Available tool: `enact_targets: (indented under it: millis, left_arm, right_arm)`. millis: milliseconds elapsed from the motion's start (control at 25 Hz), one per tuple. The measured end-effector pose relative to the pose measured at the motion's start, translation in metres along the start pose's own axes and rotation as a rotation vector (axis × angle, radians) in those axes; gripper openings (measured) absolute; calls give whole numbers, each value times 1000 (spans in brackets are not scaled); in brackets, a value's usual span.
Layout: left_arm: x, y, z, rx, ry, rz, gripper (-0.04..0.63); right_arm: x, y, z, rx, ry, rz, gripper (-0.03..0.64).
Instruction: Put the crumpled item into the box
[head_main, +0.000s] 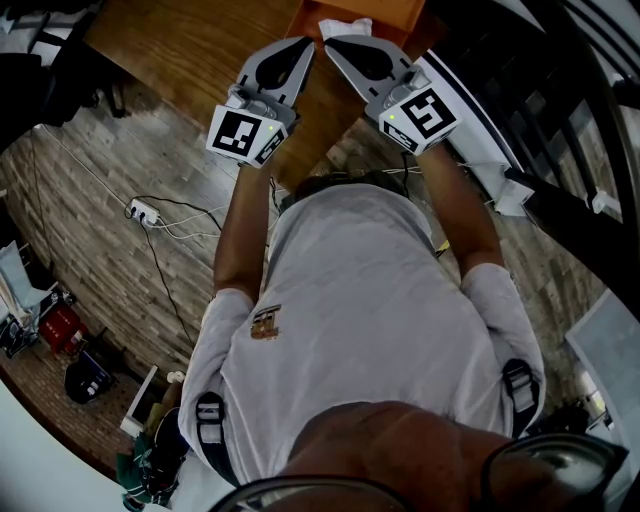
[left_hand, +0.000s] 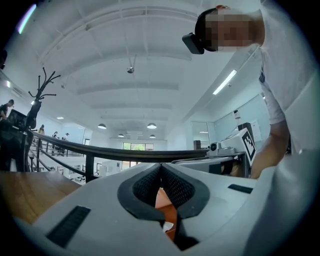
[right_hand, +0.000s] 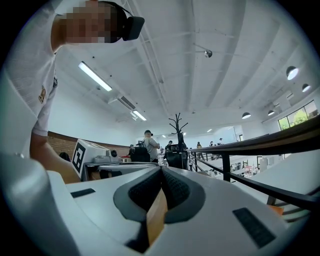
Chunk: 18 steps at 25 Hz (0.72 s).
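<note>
**Grippers meet at the box's edge.** A person in a white T-shirt (head_main: 360, 330) holds 2 grippers out over a wooden table (head_main: 190, 45), seen from the head camera. The left gripper (head_main: 306, 45) and right gripper (head_main: 329, 43) lean toward each other, tips almost touching, at the near edge of an orange box (head_main: 400, 14) at the top of the frame.

On the plank floor (head_main: 90, 180) to the person's left lie a white power strip (head_main: 143, 211) and its cables. A dark railing (head_main: 560, 110) runs along the right. A bare coat stand (right_hand: 177, 127) and several people (right_hand: 148, 146) stand far off in the hall. The 2 gripper tips cover part of the box's near edge and crowd it from the near side.

The crumpled item (head_main: 346, 27), white, lies just beyond those tips. Whether it sits inside the box or on its rim cannot be told. Its longer side runs roughly left to right, along the box's edge.

The left gripper's jaws are closed tip to tip with nothing clamped, and orange shows through the gap behind the pads. The right gripper's jaws are likewise closed and empty, with tan wood showing through the gap.
</note>
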<state>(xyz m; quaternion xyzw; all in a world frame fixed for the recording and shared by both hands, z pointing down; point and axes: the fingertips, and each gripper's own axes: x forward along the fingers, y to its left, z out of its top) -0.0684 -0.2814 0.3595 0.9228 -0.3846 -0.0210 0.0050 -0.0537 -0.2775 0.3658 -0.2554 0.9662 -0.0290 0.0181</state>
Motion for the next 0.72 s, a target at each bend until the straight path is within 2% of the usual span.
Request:
enact_targets:
  millis: [720]
  left_arm:
    - [-7, -35, 6, 10, -6, -5, 20]
  right_arm:
    - [-31, 16, 6, -23, -5, -8, 32]
